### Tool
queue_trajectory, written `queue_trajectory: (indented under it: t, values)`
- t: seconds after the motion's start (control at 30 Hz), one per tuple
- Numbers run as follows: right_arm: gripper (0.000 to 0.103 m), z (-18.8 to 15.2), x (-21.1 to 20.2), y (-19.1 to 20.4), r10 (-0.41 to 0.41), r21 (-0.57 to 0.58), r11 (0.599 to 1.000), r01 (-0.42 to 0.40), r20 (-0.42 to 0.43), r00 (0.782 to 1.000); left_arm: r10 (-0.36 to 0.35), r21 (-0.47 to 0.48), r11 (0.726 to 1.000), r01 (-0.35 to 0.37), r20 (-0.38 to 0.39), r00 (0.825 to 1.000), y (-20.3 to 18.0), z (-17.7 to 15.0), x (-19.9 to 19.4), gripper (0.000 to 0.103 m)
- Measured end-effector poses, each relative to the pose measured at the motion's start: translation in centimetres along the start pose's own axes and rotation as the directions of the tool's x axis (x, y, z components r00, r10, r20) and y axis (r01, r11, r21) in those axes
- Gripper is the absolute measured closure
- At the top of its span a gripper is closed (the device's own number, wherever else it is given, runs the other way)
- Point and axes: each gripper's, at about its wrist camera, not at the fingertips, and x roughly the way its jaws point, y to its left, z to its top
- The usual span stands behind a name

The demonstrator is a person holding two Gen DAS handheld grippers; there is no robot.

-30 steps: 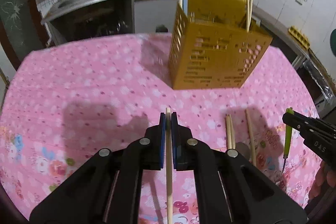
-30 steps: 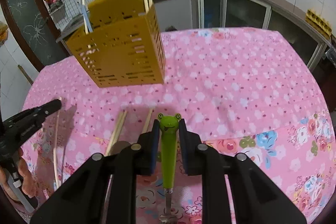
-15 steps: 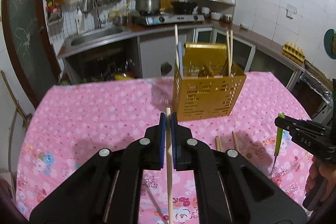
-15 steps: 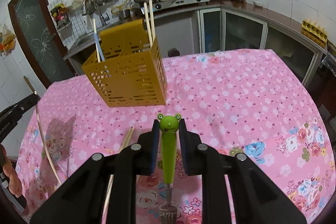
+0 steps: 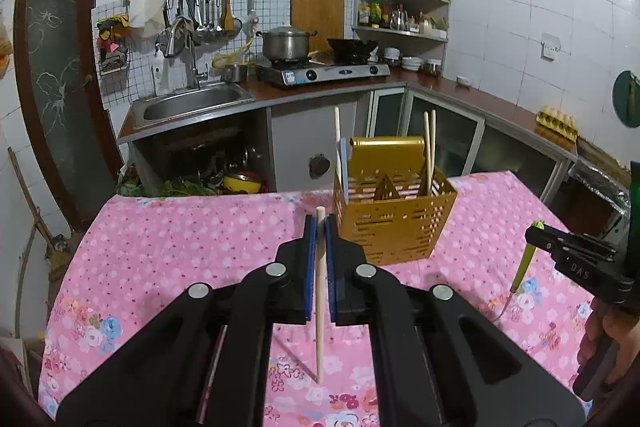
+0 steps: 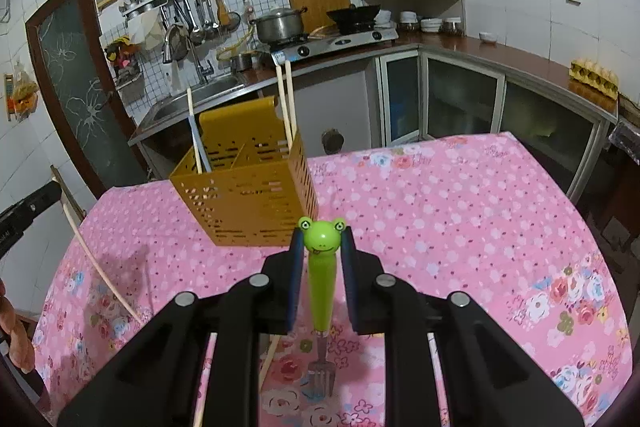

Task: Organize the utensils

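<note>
Chopsticks (image 5: 429,147) already stand in the yellow holder (image 5: 394,223), while the left gripper (image 5: 319,227) clamps another chopstick (image 5: 319,307) and the right gripper (image 6: 322,239) a frog-handled fork (image 6: 322,287), both short of it.

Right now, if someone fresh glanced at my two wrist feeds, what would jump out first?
Probably the green frog-handled fork clamped in the right gripper, tines hanging down over the pink floral tablecloth. Next, the yellow utensil caddy at the table's far side with chopsticks standing in it, and the single chopstick pinched in the left gripper.
</note>
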Motion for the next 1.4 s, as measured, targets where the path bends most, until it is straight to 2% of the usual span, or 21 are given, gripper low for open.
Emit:
queue_trajectory:
  t: [0.43, 0.63, 0.87, 1.03, 1.23, 1.4]
  values:
    - [0.084, 3.6, -1.4, 1.6, -0.014, -0.045, 0.999, 0.017, 0.07, 0.997, -0.007, 0.0, 1.0, 0.007, 0.06, 0.998, -1.1, 3.4, -0.6, 0.1]
    - [0.084, 7.2, -3.4, 2.7, 0.002, -0.064, 0.998, 0.007, 0.136, 0.991, -0.024, -0.006, 1.0, 0.025, 0.122, 0.992, -1.8, 6.8, -2.0, 0.1]
    - [0.084, 12.5, -5.0, 5.0, 0.042, -0.079, 0.997, -0.024, 0.233, 0.972, -0.027, -0.015, 0.999, 0.032, 0.227, 0.973, -2.9, 11.3, -2.8, 0.1]
    - [0.084, 15.1, -3.4, 6.1, 0.043, -0.093, 0.995, -0.02, 0.253, 0.967, -0.032, -0.027, 0.999, 0.041, 0.269, 0.963, -3.5, 13.8, -1.8, 0.1]
    - [0.084, 16.0, -0.3, 6.3, 0.051, -0.089, 0.996, -0.029, 0.25, 0.967, -0.036, -0.016, 0.999, 0.042, 0.284, 0.958, -3.9, 15.3, 1.5, 0.1]
    - [0.084, 15.7, 2.4, 5.7, 0.056, -0.074, 0.996, -0.039, 0.232, 0.971, -0.046, -0.04, 0.998, 0.057, 0.236, 0.971, -2.8, 14.9, 4.8, 0.1]
